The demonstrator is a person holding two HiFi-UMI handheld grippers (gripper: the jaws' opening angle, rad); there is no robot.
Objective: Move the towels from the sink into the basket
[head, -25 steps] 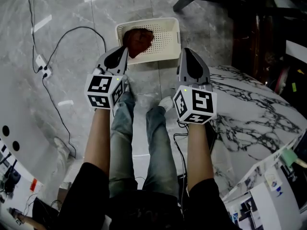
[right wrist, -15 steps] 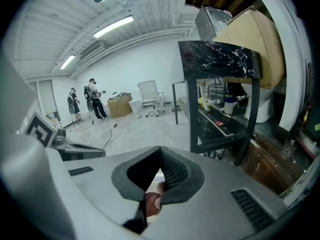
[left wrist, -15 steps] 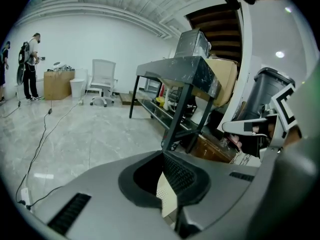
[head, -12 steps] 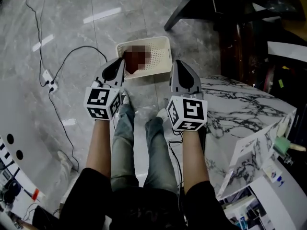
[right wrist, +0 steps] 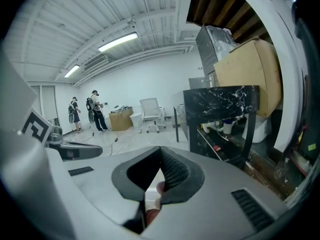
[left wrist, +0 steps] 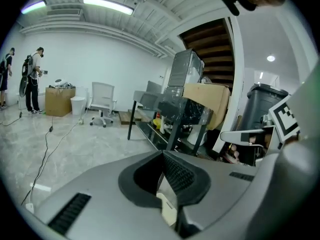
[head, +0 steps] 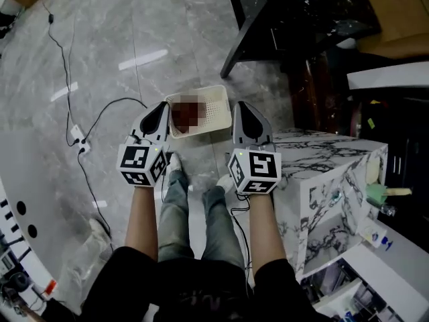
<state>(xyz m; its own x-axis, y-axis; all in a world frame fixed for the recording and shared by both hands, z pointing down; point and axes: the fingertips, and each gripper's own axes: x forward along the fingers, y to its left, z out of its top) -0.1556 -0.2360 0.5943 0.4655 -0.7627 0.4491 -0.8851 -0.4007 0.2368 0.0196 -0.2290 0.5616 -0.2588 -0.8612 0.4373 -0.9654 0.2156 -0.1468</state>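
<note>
Below and between the fingertips, the basket (head: 220, 94) holds a reddish towel (head: 188, 113); left gripper (head: 163, 107) and right gripper (head: 240, 106) hover pinched shut, empty, seemingly free to fetch another.

Red lump (head: 188, 113) in basket (head: 216, 109) blurred, can't ID; basket's L edge behind left claw (head: 162, 109).

Bright ceiling strip lights (left wrist: 107, 5), fisheye-warped edges
</note>
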